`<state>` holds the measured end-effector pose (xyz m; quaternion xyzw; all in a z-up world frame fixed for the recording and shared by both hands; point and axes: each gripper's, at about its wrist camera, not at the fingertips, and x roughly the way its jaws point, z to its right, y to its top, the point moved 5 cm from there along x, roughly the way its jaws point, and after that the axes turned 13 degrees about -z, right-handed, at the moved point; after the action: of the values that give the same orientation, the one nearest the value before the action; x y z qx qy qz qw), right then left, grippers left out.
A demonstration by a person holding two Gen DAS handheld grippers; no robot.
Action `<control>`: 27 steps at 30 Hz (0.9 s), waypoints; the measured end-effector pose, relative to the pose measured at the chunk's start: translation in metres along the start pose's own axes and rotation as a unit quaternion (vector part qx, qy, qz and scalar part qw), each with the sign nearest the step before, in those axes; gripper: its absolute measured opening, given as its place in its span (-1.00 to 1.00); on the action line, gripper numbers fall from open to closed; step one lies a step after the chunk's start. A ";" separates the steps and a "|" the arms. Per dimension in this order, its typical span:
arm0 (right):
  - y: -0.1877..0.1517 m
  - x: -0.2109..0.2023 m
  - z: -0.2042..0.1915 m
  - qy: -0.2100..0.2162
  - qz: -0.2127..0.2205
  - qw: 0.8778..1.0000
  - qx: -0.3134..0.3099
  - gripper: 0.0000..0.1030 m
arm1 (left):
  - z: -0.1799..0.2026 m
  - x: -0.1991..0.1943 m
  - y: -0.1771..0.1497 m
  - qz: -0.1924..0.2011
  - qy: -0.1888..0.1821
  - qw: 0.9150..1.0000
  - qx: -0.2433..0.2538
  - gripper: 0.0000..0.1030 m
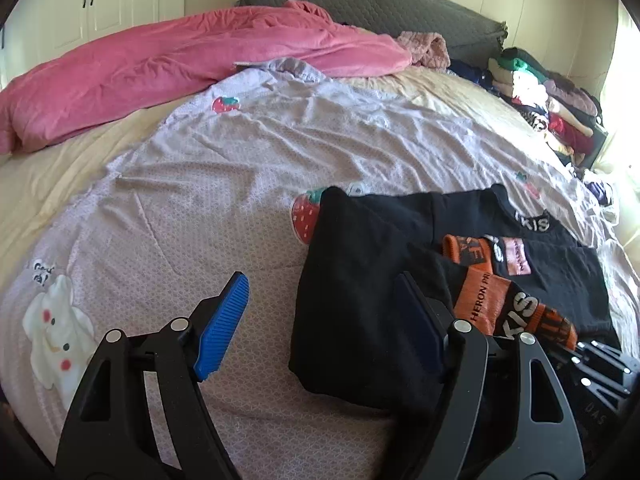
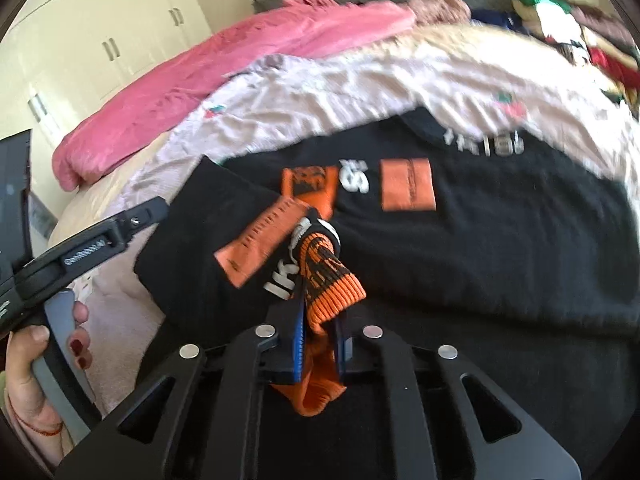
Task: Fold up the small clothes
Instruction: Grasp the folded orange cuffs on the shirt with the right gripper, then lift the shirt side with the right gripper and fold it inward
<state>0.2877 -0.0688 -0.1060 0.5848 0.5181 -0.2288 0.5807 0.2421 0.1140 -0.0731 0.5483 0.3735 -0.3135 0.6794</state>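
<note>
A black sweatshirt (image 1: pixel 360 300) (image 2: pixel 500 248) with orange patches and white lettering lies partly folded on the bed. Its sleeve is laid across the chest and ends in an orange ribbed cuff (image 2: pixel 334 280) (image 1: pixel 556 324). My right gripper (image 2: pixel 320 314) is shut on that cuff, which bunches out between and behind the blue pads. My left gripper (image 1: pixel 320 320) stands open at the sweatshirt's left folded edge, with its right finger (image 1: pixel 416 332) over the black cloth and its left finger (image 1: pixel 224 320) over the sheet. A hand (image 2: pixel 36 360) holds the left gripper's body (image 2: pixel 100 240).
The bed is covered by a lilac sheet (image 1: pixel 240 160) printed with strawberries and a white animal. A pink quilt (image 1: pixel 160 68) lies bunched at the far left, before a grey headboard (image 1: pixel 360 4). A pile of clothes (image 1: pixel 552 108) sits along the far right edge. White wardrobes (image 1: pixel 100 0) stand behind.
</note>
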 end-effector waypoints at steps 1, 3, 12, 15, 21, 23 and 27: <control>0.004 -0.007 -0.003 -0.004 0.009 1.000 -0.012 -0.82 | -0.001 -0.002 0.001 0.005 0.000 1.000 -0.002 0.31; 0.014 -0.023 -0.005 -0.007 0.029 0.999 -0.029 -0.83 | -0.005 -0.006 0.001 0.013 0.007 1.000 -0.009 0.31; 0.049 -0.083 0.027 -0.066 0.084 0.994 -0.030 -0.83 | -0.012 -0.010 0.006 0.026 0.001 0.999 -0.030 0.28; 0.057 -0.097 0.048 -0.090 0.090 0.992 -0.022 -0.83 | -0.007 -0.014 0.007 0.039 0.000 0.999 -0.022 0.27; 0.054 -0.107 0.090 -0.133 0.089 0.987 -0.003 -0.84 | 0.009 -0.015 0.006 0.046 -0.022 0.999 0.001 0.22; 0.050 -0.108 0.104 -0.147 0.088 0.985 0.005 -0.84 | 0.016 -0.014 0.004 0.043 -0.031 0.999 0.012 0.21; 0.043 -0.107 0.124 -0.154 0.083 0.984 0.022 -0.84 | 0.035 -0.011 0.000 0.043 -0.035 0.998 0.039 0.14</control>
<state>0.3281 -0.2101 -0.0218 0.5958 0.3669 -0.2784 0.6580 0.2423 0.0801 -0.0596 0.5783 0.3130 -0.3172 0.6833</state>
